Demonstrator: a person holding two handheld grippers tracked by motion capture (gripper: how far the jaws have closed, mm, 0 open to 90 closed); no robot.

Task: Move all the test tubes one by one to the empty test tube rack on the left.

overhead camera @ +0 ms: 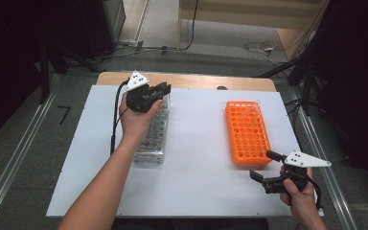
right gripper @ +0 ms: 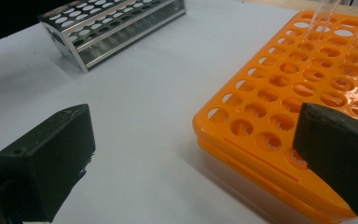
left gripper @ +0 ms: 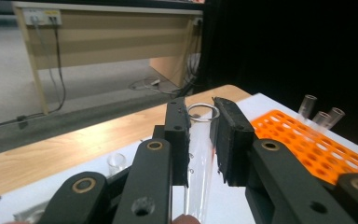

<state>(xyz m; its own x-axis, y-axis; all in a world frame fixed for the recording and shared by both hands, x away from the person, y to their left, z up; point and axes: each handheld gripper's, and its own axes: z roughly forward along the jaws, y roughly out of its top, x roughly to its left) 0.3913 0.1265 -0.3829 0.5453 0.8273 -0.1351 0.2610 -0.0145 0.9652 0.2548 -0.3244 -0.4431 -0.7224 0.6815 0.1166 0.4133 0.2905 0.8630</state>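
In the left gripper view a clear glass test tube (left gripper: 199, 158) stands upright between the two black jaws, and my left gripper (left gripper: 200, 110) is shut on it. From above, that left gripper (overhead camera: 162, 91) hovers over the far end of the metal tube rack (overhead camera: 153, 139). The orange tube rack (overhead camera: 248, 132) lies to the right, with a few clear tubes (overhead camera: 255, 107) in its far corner. My right gripper (overhead camera: 262, 164) stands open just off the orange rack's near right corner. Its jaws spread wide with nothing between them in the right gripper view (right gripper: 191, 163), next to the orange rack (right gripper: 284, 93).
Both racks rest on a white board (overhead camera: 196, 163) that covers a wooden table (overhead camera: 191, 80). Another clear tube (left gripper: 116, 162) stands in the metal rack (right gripper: 112, 28). Cables run on the floor beyond the table. Metal rails flank the board on both sides.
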